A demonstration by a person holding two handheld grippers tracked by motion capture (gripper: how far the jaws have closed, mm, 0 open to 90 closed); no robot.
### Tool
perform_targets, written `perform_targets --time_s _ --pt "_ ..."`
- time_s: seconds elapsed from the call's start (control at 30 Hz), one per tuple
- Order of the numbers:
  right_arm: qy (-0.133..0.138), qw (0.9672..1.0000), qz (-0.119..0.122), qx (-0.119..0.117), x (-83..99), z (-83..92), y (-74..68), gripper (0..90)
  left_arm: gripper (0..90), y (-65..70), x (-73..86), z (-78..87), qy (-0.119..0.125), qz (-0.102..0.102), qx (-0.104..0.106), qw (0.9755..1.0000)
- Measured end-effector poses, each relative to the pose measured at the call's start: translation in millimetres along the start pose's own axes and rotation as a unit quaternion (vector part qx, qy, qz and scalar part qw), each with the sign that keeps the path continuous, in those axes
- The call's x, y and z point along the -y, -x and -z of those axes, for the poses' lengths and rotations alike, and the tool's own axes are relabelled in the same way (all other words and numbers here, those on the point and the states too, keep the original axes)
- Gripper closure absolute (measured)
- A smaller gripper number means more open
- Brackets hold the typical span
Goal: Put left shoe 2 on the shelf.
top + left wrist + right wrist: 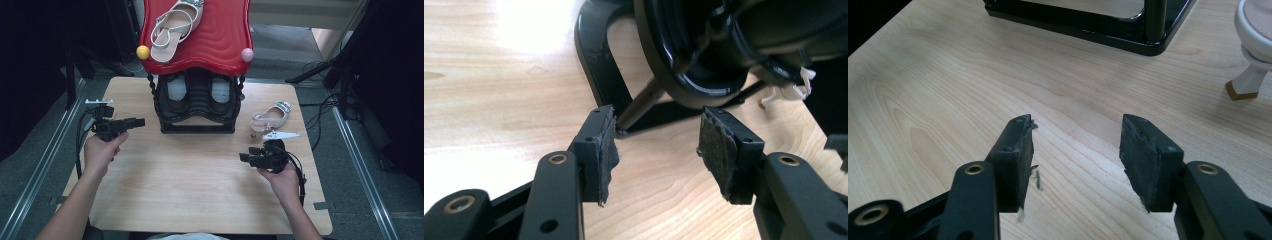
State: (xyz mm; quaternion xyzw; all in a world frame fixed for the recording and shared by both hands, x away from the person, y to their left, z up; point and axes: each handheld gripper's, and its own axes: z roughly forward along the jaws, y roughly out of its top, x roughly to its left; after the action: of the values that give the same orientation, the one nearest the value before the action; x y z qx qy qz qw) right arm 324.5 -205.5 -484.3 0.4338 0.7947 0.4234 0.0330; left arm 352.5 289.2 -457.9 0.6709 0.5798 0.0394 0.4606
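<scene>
step: one sandal racked on red top shelf, its mate lying on desk right of shoe rack | left gripper jaws apart, empty, near rack's base | right gripper jaws apart, empty, near mate | next: likely right gripper turns to sandal on desk, clamps its strap or heel

light: bright overhead | glare: tabletop washed white | surroundings dark | focus: near tongs soft
</scene>
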Motion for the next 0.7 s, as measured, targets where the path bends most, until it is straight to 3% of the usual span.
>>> perform_targets --time_s 0.13,0.23,0.53,0.7 --pt "0.003 1.0000 -0.003 0.005 -0.5 1.5 2.7 51.3 48.1 1.2 9.0 0.7 -0.004 -0.003 0.003 1.0000" --pt "0.003 1.0000 -0.002 0.009 -2.2 2.2 4.7 58.1 48.1 2.7 11.8 2.5 0.003 0.002 0.012 0.9999" --pt "0.021 0.9983 -0.020 0.050 -11.6 2.7 18.4 88.9 48.2 6.0 12.8 3.7 0.006 -0.006 0.019 0.9998" --pt "0.021 0.9970 -0.029 0.068 -16.2 -2.4 27.7 90.0 48.3 7.1 12.9 2.5 0.004 -0.015 0.017 0.9997"
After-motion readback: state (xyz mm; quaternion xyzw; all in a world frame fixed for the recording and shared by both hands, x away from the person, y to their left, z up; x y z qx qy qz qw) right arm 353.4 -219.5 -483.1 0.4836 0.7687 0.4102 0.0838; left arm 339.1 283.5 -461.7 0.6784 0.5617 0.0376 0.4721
